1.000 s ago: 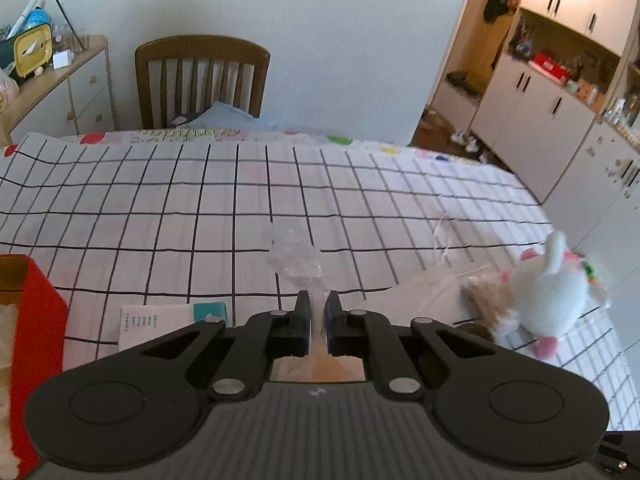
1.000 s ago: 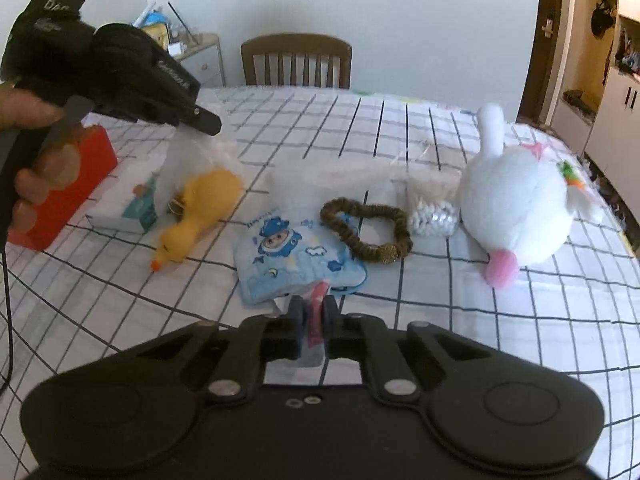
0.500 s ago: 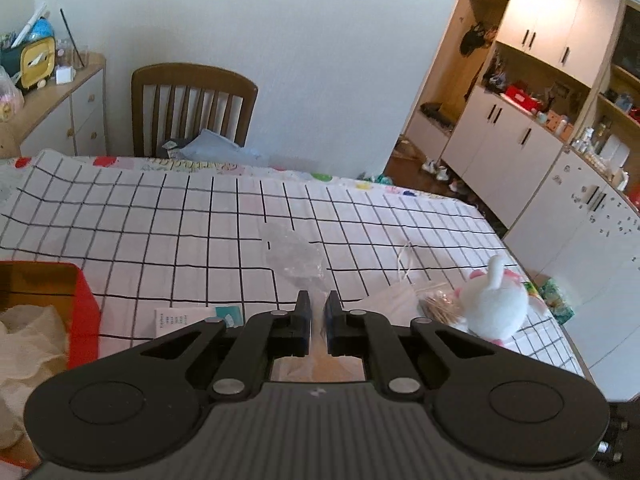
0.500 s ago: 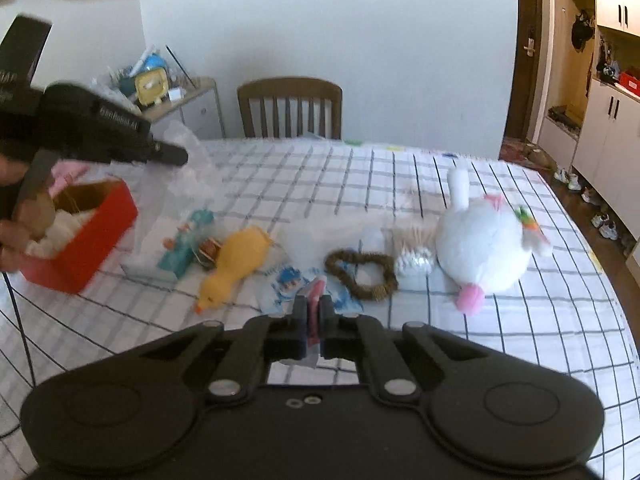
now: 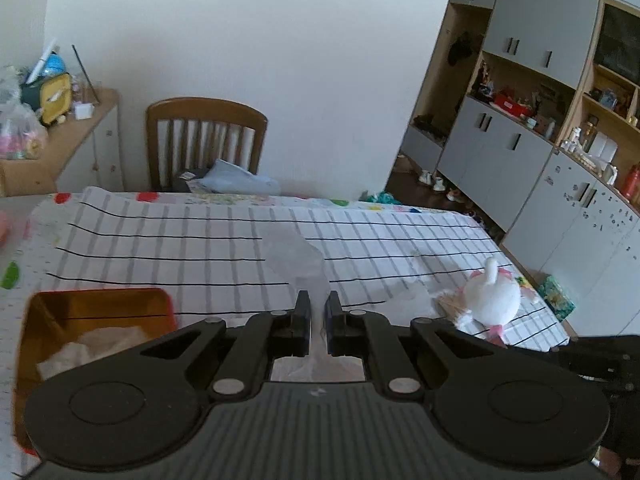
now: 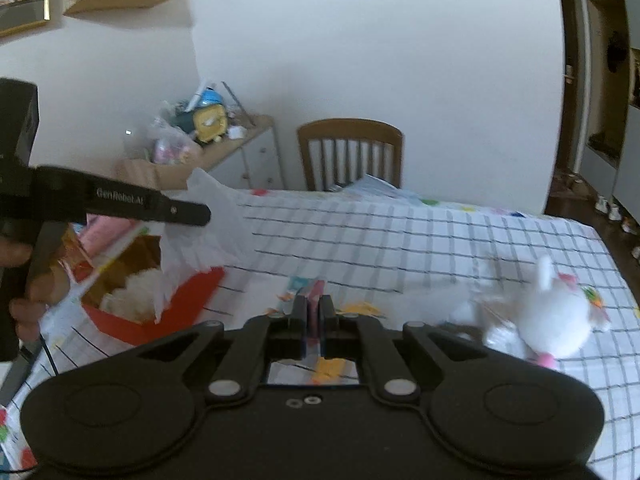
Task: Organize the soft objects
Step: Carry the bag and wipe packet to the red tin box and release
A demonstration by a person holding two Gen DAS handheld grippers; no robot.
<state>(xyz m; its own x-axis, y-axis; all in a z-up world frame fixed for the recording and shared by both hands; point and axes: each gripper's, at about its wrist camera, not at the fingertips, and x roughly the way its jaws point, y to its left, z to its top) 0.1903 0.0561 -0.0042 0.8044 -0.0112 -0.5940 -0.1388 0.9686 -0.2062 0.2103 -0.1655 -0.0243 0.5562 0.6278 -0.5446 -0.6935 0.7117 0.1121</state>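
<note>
Both grippers have risen above the table (image 5: 168,248). Left gripper (image 5: 317,316) is clamped on a clear plastic bag (image 5: 296,256) near the red box (image 5: 100,300); right gripper (image 6: 314,312) pinches a pink packet (image 6: 314,300).

Home dining room: chair (image 5: 206,142), cabinets (image 5: 520,120), table (image 5: 200,248).

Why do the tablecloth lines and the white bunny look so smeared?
Motion blur: in the left wrist view the tablecloth grid streaks sideways; in the right wrist view the white plush bunny smears too. Both fisheye lenses also bend the cabinets and walls.
</note>
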